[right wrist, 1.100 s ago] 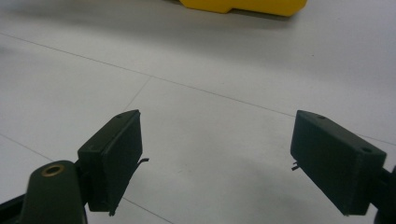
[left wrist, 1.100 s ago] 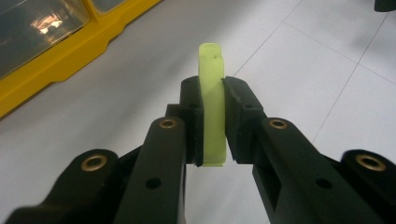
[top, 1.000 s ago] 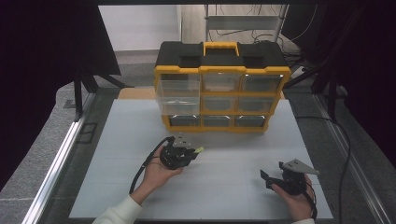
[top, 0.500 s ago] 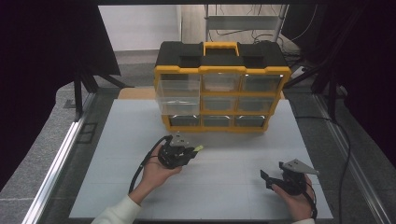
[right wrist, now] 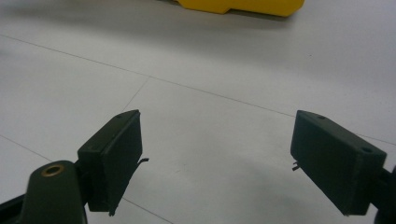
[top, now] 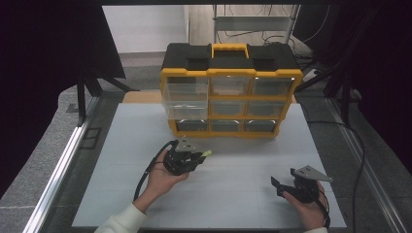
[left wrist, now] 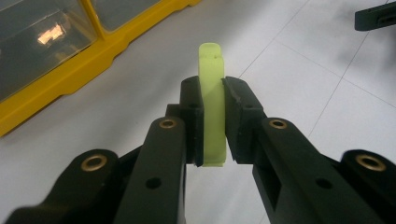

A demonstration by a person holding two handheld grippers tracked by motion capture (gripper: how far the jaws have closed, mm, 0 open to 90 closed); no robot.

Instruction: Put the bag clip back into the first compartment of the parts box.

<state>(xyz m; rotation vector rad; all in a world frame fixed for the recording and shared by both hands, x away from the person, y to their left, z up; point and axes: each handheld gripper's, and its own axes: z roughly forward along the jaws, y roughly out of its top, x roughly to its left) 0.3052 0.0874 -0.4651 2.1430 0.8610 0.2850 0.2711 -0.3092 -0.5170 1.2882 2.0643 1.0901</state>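
The left gripper point(left wrist: 214, 116) pinches a flat, pale yellow-green plastic piece point(left wrist: 212, 93) on edge between its matte black pads; the piece has a rounded top with a small notch and sticks out past the jaw tips. In the high view this gripper point(top: 197, 158) is held over the smooth white bench point(top: 121, 145), in front of the organizer point(top: 228, 92), with the green piece point(top: 207, 154) pointing right. The organizer is a boxy yellow plastic frame with a black top, a yellow handle and clear, glossy drawers in rows. The right gripper point(right wrist: 215, 158) has its blocky black jaws spread wide with nothing between them, low over the bench, whose surface shows thin seam lines. In the high view it point(top: 281, 187) sits near the bench's front right corner, well apart from the left one.
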